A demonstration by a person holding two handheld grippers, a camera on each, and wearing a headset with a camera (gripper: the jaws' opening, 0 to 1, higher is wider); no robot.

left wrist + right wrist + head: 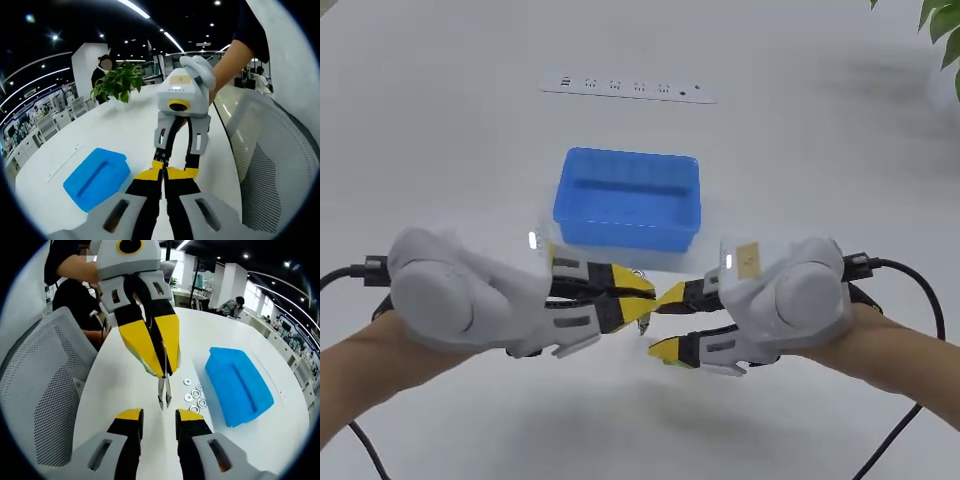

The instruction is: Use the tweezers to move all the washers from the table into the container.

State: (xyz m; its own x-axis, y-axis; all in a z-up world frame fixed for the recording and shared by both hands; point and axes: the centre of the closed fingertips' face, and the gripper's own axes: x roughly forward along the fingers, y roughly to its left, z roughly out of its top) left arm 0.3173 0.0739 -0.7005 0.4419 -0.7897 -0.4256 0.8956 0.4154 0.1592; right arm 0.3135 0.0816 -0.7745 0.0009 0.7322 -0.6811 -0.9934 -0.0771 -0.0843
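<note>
My left gripper [642,300] [163,181] is shut on a pair of metal tweezers [164,391], whose tips point down toward the table. It enters the right gripper view from the top [163,371]. My right gripper [666,323] [160,416] faces it with its jaws open, one on each side of the tweezer tips and not touching them. Several small washers [195,396] lie on the white table beside the blue container [628,197] [240,385] [96,177]. In the head view the grippers hide the washers.
A white power strip [628,88] lies beyond the container. Plant leaves [945,30] [119,82] stand at the far right of the table. A grey mesh chair [45,390] [272,165] is at the table's near edge. People are in the background.
</note>
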